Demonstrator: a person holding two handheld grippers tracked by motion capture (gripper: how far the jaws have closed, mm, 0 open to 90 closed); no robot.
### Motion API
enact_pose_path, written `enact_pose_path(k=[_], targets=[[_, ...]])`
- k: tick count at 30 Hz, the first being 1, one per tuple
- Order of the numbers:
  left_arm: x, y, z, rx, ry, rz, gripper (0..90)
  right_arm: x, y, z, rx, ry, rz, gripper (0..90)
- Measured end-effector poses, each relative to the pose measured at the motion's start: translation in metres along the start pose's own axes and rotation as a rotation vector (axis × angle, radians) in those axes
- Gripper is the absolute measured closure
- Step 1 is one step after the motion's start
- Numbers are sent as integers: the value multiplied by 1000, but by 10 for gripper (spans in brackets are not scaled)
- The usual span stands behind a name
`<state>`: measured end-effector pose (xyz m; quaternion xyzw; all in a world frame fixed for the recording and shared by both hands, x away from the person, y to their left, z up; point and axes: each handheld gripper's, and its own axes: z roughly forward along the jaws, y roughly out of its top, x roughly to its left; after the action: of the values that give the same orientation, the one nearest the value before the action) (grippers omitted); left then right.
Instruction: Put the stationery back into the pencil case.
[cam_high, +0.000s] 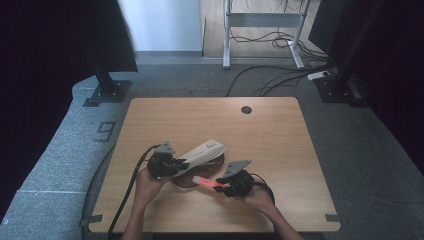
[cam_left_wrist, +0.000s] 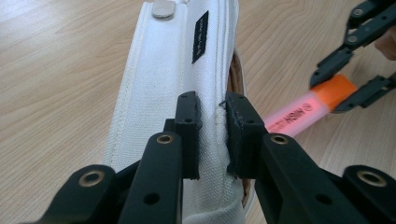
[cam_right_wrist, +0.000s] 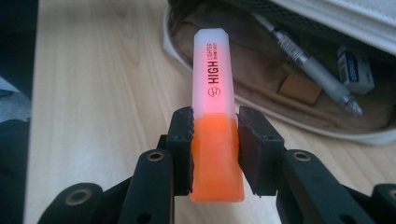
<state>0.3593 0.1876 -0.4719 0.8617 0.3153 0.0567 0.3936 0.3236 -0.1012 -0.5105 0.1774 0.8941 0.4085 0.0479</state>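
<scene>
A white fabric pencil case (cam_high: 202, 151) lies open on the table, its lid lifted over a brown lining (cam_right_wrist: 224, 56). My left gripper (cam_left_wrist: 214, 135) is shut on the lid's edge (cam_left_wrist: 173, 84) and holds it up. My right gripper (cam_right_wrist: 215, 140) is shut on an orange highlighter (cam_right_wrist: 214, 107) at its orange end, with the translucent cap end pointing toward the case's opening. In the high view the highlighter (cam_high: 206, 182) sits just right of the case, with the right gripper (cam_high: 227, 186) behind it and the left gripper (cam_high: 172, 165) at the case's left end.
Inside the case lie a clear pen (cam_right_wrist: 308, 63), a white eraser (cam_right_wrist: 355, 70) and a small tan block (cam_right_wrist: 299, 88). The wooden table (cam_high: 270, 145) has a cable hole (cam_high: 246, 109) at the back. Desk legs and cables (cam_high: 280, 45) stand on the floor beyond.
</scene>
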Motion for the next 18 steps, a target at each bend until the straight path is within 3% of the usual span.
enact_pose_path(k=[18], targets=[[-1, 1, 0, -3, -4, -1, 760, -17, 40, 63, 33, -15, -67, 657]])
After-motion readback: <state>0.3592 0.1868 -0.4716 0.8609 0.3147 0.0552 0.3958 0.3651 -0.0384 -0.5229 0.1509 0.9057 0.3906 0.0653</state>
